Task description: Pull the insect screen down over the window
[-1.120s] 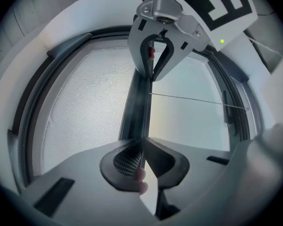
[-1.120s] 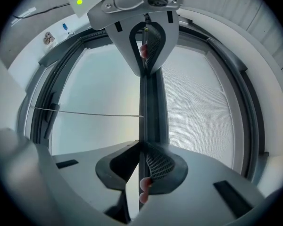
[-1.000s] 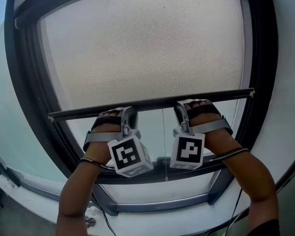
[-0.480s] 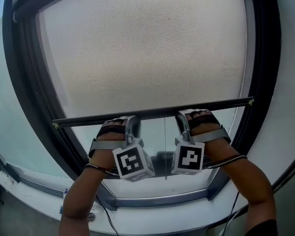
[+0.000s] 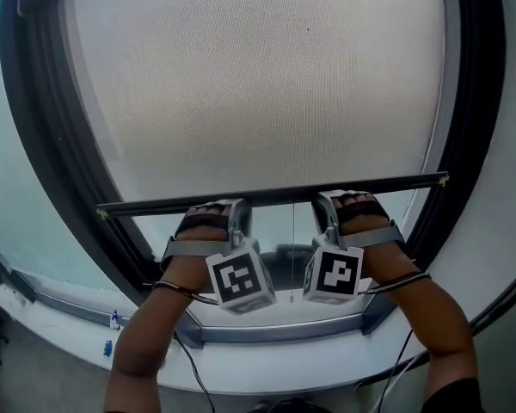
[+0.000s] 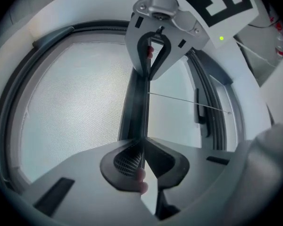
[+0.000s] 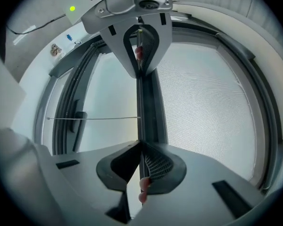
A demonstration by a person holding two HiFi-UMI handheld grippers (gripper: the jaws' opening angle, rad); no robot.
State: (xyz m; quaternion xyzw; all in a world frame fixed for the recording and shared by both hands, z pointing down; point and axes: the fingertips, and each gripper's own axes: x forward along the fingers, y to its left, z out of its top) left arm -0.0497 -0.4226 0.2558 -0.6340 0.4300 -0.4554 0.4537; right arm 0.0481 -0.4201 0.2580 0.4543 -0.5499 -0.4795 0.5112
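Presently left gripper [image 5: 237, 206] clamps bar [image 5: 271, 194]; right gripper [image 5: 323, 203], jaws closing, pinches it too. Uneven pull may tilt bar and jam screen [image 5: 258, 84].

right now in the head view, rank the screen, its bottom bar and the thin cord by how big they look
1. screen: fills most of the window
2. bottom bar: long but slim
3. cord: short and hair-thin, hanging below the bar
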